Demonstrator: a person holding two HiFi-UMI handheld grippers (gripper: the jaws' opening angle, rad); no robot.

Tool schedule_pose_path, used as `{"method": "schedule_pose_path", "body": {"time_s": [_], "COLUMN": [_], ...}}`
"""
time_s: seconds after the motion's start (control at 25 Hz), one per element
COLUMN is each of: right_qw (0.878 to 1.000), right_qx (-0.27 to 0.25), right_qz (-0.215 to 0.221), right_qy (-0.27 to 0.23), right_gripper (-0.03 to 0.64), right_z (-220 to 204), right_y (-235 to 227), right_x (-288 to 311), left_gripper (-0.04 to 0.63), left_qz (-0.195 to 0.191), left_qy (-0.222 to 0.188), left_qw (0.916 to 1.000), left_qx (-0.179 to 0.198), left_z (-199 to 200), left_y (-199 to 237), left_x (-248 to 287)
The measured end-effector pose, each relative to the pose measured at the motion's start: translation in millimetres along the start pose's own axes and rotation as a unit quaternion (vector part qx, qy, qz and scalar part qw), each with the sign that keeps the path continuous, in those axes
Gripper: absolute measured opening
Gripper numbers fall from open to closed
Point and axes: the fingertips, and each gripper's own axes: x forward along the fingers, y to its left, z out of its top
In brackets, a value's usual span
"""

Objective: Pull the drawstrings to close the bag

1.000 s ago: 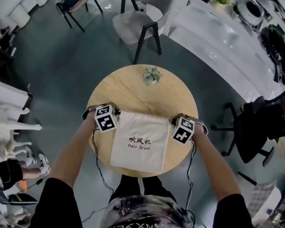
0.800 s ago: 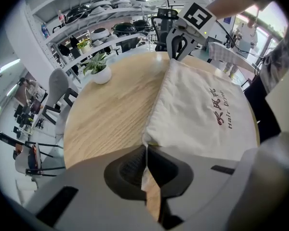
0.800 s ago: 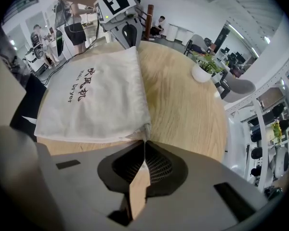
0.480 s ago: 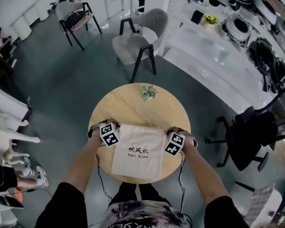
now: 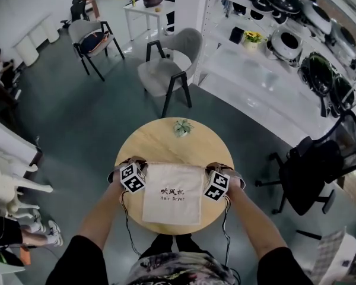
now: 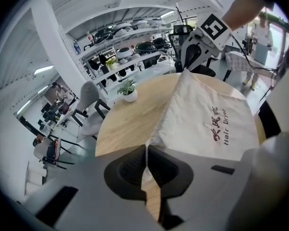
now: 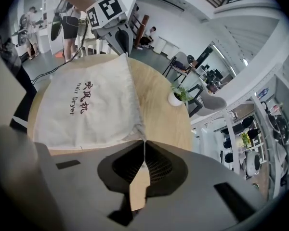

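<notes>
A cream drawstring bag (image 5: 172, 193) printed "Hair Dryer" lies on the round wooden table (image 5: 166, 144), mouth edge towards the far side. My left gripper (image 5: 144, 167) is shut on the drawstring at the bag's top left corner. In the left gripper view the jaws (image 6: 147, 147) meet on a thin white strand that runs out of the bag (image 6: 207, 119). My right gripper (image 5: 206, 170) is shut on the drawstring at the top right corner. Its own view shows the bag (image 7: 86, 105) drawn into the closed jaws (image 7: 144, 141). The mouth edge is stretched straight between both grippers.
A small potted plant (image 5: 181, 127) stands at the table's far edge. A grey chair (image 5: 166, 70) is beyond the table and a black office chair (image 5: 311, 171) to the right. White shelving with appliances (image 5: 285, 34) runs along the right. Cables hang from both grippers.
Both grippers have lifted slightly with the bag's top corners still pinched. The head view has pulled back, so the table looks smaller.
</notes>
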Motion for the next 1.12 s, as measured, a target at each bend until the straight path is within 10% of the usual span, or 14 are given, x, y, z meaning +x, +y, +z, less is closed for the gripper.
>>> {"method": "schedule_pose_path", "body": {"time_s": [1.12], "right_qw": [0.984], "right_qx": [-0.036], "right_qz": [-0.157], "right_qy": [-0.079], "right_gripper": [0.009], "right_z": [63.3], "right_y": [-104.2], "right_x": [-134.5], "left_gripper": [0.020], "left_qz": [0.142], "left_qy": [-0.075], "left_qw": [0.9861], "left_qx": [0.043], "left_z": [75.2], "left_y": [89.2], "left_x": [-123.1]}}
